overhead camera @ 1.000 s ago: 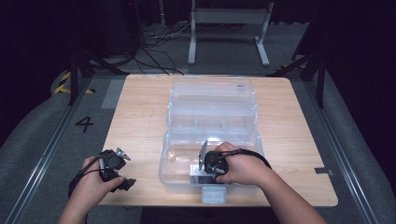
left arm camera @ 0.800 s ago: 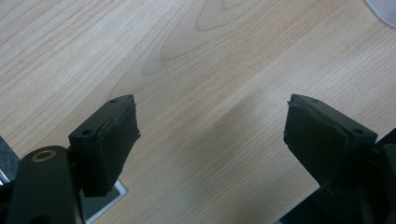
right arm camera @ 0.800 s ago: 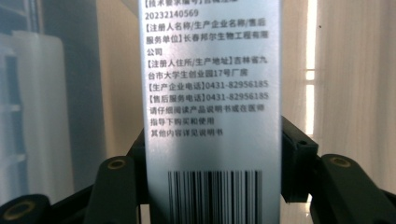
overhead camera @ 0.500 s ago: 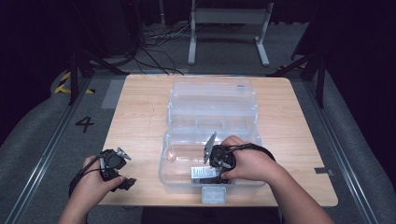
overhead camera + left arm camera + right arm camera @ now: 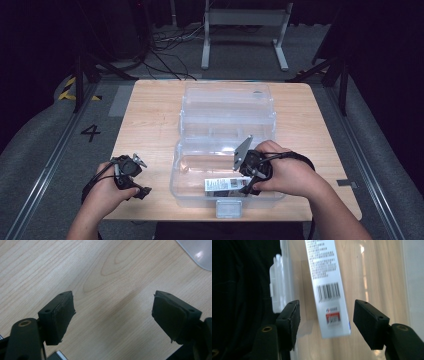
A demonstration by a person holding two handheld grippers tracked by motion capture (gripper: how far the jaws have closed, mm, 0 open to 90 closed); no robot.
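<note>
One clear plastic case (image 5: pixel 227 107), one small printed box (image 5: pixel 223 185), two tongs, one wooden table (image 5: pixel 150 120).

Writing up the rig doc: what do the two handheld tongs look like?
Both tongs are black, each trailing a black cable. The right one carries a grey three-cornered plate. Their pads are flat, black, rectangular blocks with small screw holes. Forearms are bare, no sleeves.

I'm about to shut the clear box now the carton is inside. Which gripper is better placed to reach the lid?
Probably the right gripper: it is open above the carton in the box, near the raised lid. The left gripper is open over bare table beside the box.
</note>
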